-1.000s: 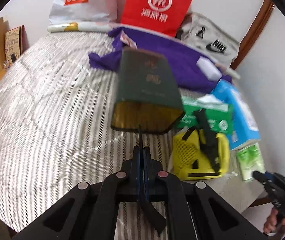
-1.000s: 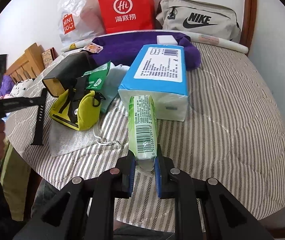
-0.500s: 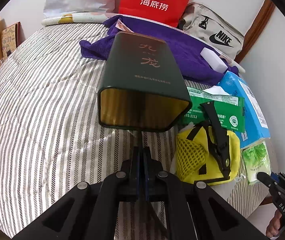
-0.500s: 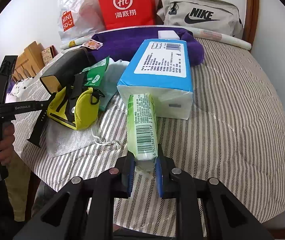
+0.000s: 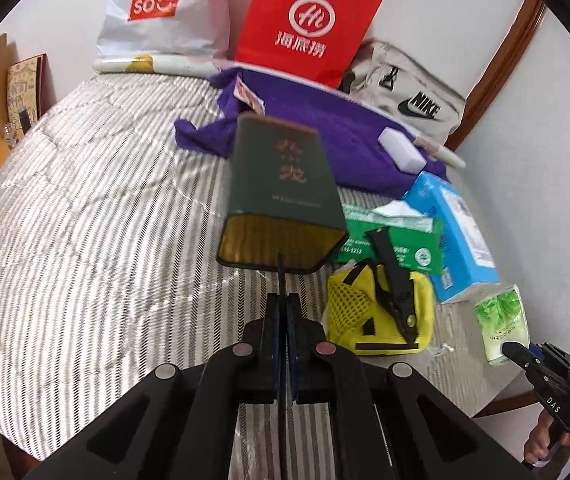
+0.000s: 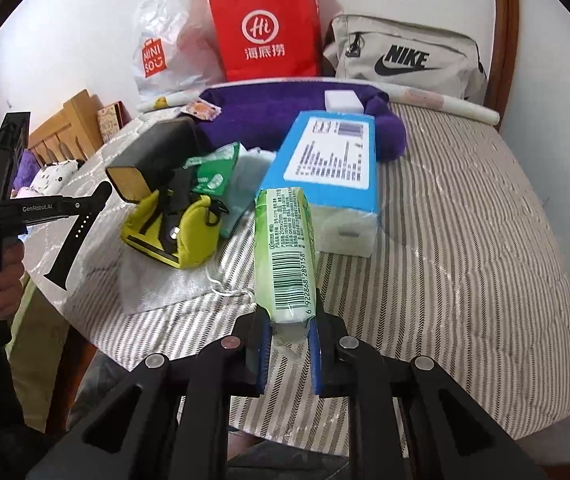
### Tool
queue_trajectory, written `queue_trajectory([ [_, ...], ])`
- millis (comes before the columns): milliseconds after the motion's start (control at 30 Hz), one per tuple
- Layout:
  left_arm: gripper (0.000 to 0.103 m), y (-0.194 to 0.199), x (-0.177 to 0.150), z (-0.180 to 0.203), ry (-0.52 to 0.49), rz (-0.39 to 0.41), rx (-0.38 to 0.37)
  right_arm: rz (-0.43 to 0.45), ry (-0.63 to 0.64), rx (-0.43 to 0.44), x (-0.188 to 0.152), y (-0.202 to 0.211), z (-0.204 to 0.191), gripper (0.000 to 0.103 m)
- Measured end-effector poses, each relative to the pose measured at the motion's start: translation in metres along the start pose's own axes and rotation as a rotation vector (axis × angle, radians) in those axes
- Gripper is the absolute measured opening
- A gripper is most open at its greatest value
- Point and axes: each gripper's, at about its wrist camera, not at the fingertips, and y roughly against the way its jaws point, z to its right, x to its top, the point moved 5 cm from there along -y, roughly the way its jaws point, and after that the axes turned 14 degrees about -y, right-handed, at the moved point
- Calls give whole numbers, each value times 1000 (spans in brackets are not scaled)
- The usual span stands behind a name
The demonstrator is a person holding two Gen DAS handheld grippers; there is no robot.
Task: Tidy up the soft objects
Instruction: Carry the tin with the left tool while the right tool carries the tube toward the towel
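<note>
Now, L gripper [image 5: 283,312]: clamped on thin black strap, dark green box [image 5: 283,196] hangs further out than 0.5 s ago
R gripper [image 6: 288,344]: jaws just closing, squeezing soft green tissue pack [image 6: 287,256] above striped quilt [image 6: 465,240]

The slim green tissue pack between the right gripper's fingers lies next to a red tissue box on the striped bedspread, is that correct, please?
Not quite: the box beside the slim green tissue pack is blue, not red. The right wrist view shows the blue tissue box on the striped bedspread.

We see the blue rectangular tissue pack [image 6: 331,168] lying on the striped bed cover [image 6: 465,240], the purple towel [image 6: 285,116] behind it, the yellow mesh pouch [image 6: 173,232] left of it.
</note>
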Motion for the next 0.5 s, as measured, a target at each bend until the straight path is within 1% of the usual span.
queue_trajectory([
  [267, 4, 24, 18, -5, 14, 48, -8, 49, 2, -6, 28, 20, -7, 16],
  [500, 4, 35, 40, -9, 10, 73, -2, 55, 9, 9, 57, 17, -16, 16],
])
